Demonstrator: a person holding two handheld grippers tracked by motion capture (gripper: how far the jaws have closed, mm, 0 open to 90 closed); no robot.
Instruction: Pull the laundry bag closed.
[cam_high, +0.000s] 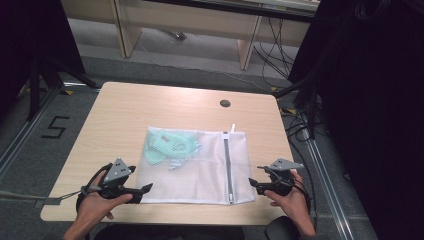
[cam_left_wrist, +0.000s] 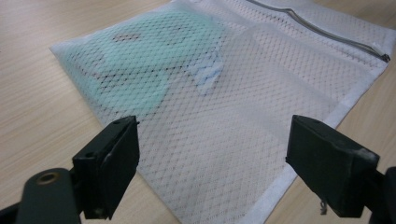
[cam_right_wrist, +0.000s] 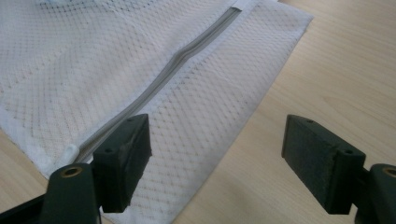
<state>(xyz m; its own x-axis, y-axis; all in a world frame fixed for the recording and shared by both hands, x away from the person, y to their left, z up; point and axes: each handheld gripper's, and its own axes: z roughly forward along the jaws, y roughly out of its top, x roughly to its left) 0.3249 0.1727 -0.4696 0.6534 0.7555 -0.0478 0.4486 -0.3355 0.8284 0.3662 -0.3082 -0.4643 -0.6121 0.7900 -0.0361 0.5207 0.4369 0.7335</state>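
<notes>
**Both tongs poised at the near corners of the mesh bag**

A white mesh laundry bag with a grey zipper (cam_high: 197, 167) lies flat on the light wooden table (cam_high: 120, 115), roughly at its middle and toward the person's side. Inside it, at the far left part, sits a pale green folded garment (cam_high: 170, 145), seen through the netting. The grey zipper (cam_high: 228, 165) runs from the far edge to the near edge along the bag's right side and looks closed along its whole length.

The left tongs (cam_high: 148, 188) sit at the bag's near left corner, their jaws spread wide; in the left gripper view the netting lies between and below the jaws, but the pads do not press on it. The right tongs (cam_high: 252, 184) sit just beside the near right corner, also spread wide and holding nothing; in the right gripper view the zipper's near end lies close to one jaw.

The step in hand appears to be the approach to the bag, before any grasp. The next move likely calls for one pair of tongs to pin or pinch the fabric near the zipper while the other finds the small puller, which needs a fine, low pinch on thin cloth.
</notes>
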